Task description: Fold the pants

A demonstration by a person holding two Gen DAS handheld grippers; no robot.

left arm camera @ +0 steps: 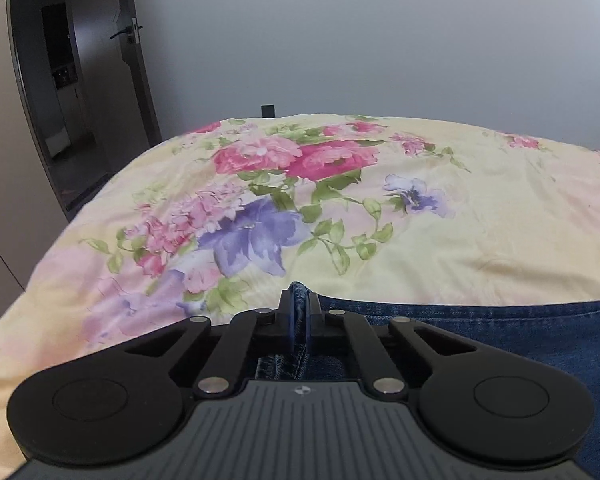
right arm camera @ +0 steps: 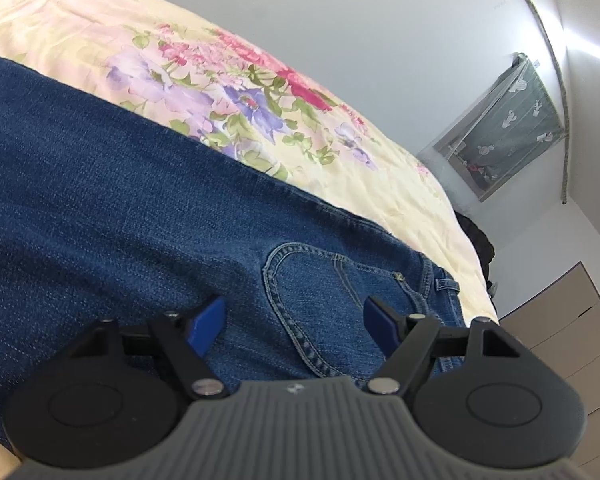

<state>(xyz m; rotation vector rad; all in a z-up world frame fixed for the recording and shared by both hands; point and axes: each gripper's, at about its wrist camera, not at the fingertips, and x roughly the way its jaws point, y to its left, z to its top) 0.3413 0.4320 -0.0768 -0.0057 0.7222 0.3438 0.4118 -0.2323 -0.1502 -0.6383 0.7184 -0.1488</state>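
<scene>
So your left tool (left arm camera: 299, 312) is pinched down on a fold of the jeans (left arm camera: 480, 332), right at their edge; you can see a ridge of denim sticking up between the two blue pads (left arm camera: 286, 316), which are pressed together on it with no gap to speak of. The jeans are lying on the bed (left arm camera: 420, 240), which has a pale yellow cover with big pink and purple flowers, and from the left wrist view the denim only fills the lower right corner, running off to the right along the near side of the bed. Your right tool (right arm camera: 294, 322) is a different story: its blue pads (right arm camera: 208, 320) are spread wide apart and there's nothing gripped between them. It's just above the jeans (right arm camera: 120, 200), with the back pocket (right arm camera: 332, 292) and its light stitching sitting right in the gap between the two pads. From that side the denim lies spread out and pretty flat across the bed (right arm camera: 340, 168), and the waistband end points toward the bed's far edge. Background stuff: an open dark door (left arm camera: 100, 80) off to the left in the left wrist view, a grey wall (left arm camera: 380, 40) behind the bed, and a curtained window (right arm camera: 512, 128) plus some drawers (right arm camera: 572, 332) off to the right in the right wrist view.
</scene>
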